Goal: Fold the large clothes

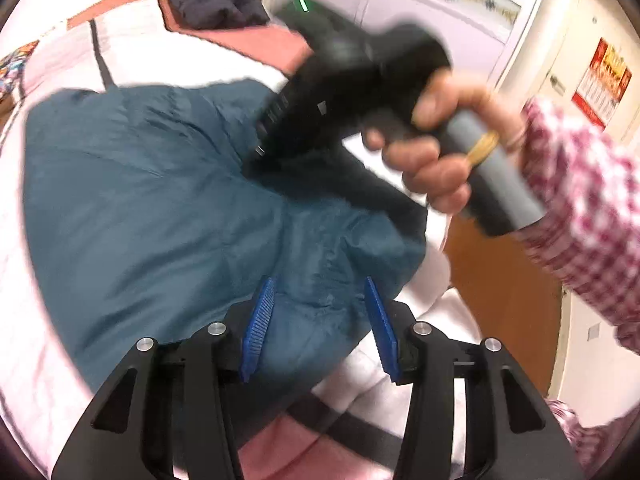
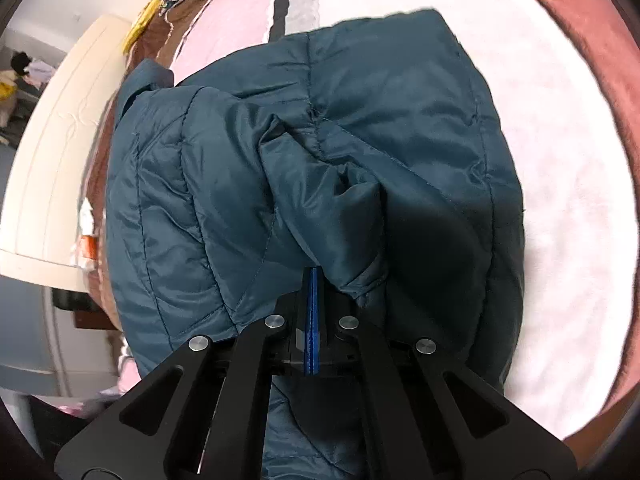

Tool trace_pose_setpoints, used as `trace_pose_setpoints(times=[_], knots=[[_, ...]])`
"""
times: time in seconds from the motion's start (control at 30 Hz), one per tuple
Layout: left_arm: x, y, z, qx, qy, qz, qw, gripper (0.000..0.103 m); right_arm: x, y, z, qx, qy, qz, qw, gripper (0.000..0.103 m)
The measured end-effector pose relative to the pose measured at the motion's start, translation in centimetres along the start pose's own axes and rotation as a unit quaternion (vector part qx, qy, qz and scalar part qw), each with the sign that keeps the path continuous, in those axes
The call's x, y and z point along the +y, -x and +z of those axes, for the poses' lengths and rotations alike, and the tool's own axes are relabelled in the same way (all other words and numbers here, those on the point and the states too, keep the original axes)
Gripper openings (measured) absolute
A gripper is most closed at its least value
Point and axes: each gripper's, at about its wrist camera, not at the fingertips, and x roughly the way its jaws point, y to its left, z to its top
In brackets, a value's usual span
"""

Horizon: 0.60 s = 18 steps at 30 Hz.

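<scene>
Teal quilted jacket (image 2: 360, 152) — puffy, creased, bunched — pinched by right gripper (image 2: 312, 312).

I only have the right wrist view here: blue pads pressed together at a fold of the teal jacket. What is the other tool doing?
Observer: The left tool is open, its blue pads apart above the teal jacket, gripping nothing.
Operator: Anything else on the bed?
Observer: A dark garment lies bunched at the far end, apart from the jacket.
Operator: Is my tool visible there?
Observer: Yes, the right tool shows blurred, its handle in the person's hand.
</scene>
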Motion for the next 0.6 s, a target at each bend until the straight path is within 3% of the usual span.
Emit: trace_pose_setpoints(times=[0.1, 0.2, 0.27, 0.43, 0.6], knots=[[2.6, 2.9, -0.8, -0.008, 0.023, 0.017, 0.9996, 0.047, 0.8, 0.6, -0.3, -0.010, 0.003, -0.016, 1.000, 0.000], [4.8, 4.1, -2.0, 0.008, 0.068, 0.036, 0.9970, 0.047, 1.9, 1.6, -0.9, -0.024, 0.008, -0.028, 0.999, 0.000], [6.5, 3.7, -3.4, 0.028, 0.105, 0.050, 0.9928, 0.047, 2.6, 2.1, -1.2, -0.033, 0.011, -0.040, 0.999, 0.000], [6.9, 2.4, -4.7, 0.032, 0.109, 0.077, 0.9905, 0.049, 4.0, 4.2, -2.9, -0.064, 0.014, -0.064, 0.996, 0.004], [7.0, 2.1, -5.0, 0.025, 0.109, 0.074, 0.9909, 0.050, 6.6, 8.3, -9.8, -0.099, 0.044, -0.050, 0.993, 0.004]])
